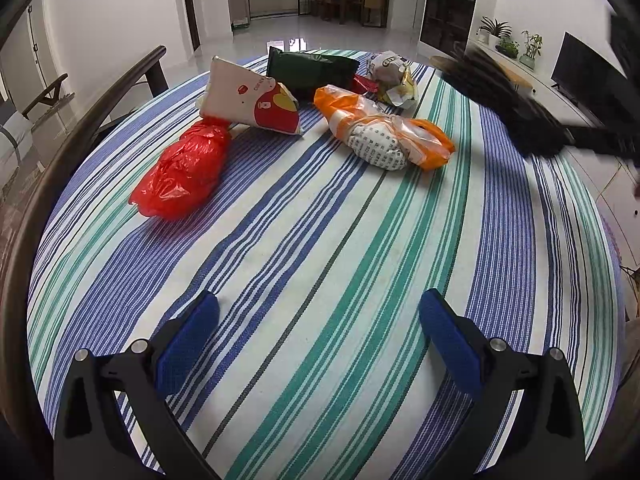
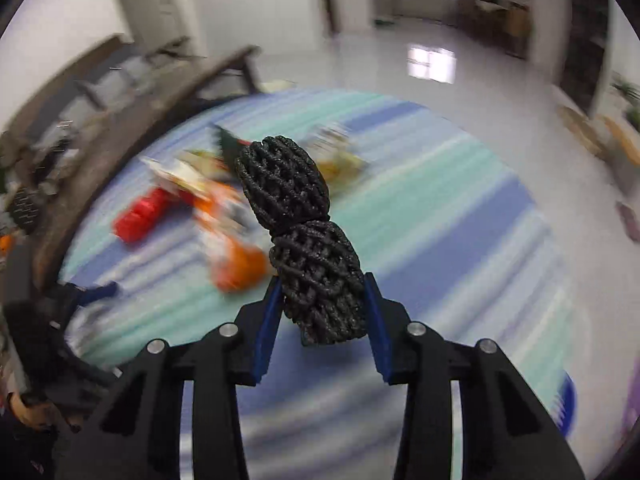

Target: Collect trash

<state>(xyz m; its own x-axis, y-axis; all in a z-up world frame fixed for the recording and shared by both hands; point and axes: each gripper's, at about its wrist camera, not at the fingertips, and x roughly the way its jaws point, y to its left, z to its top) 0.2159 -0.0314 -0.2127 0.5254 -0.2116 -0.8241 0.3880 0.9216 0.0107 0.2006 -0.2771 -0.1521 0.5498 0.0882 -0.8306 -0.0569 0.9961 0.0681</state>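
My right gripper point(image 2: 322, 280) is shut on a rolled bundle of black mesh point(image 2: 304, 236), held up above the striped table. In the left wrist view the same bundle point(image 1: 516, 108) shows as a dark blur at the right edge. My left gripper point(image 1: 320, 300) hangs open over the tablecloth point(image 1: 320, 220) with nothing between its blue pads point(image 1: 188, 340). Across the far half of the table lie a red plastic bag point(image 1: 184, 172), an orange bag around printed paper point(image 1: 384, 136), a white carton with a red print point(image 1: 252, 100), a dark green packet point(image 1: 312, 68) and crumpled wrappers point(image 1: 394, 76).
A curved wooden chair back point(image 1: 80, 120) runs along the table's left side. A television point(image 1: 588, 68) and potted plants point(image 1: 508, 40) stand on a low cabinet at the right. Shiny floor point(image 1: 280, 36) lies beyond the table. The right wrist view is blurred.
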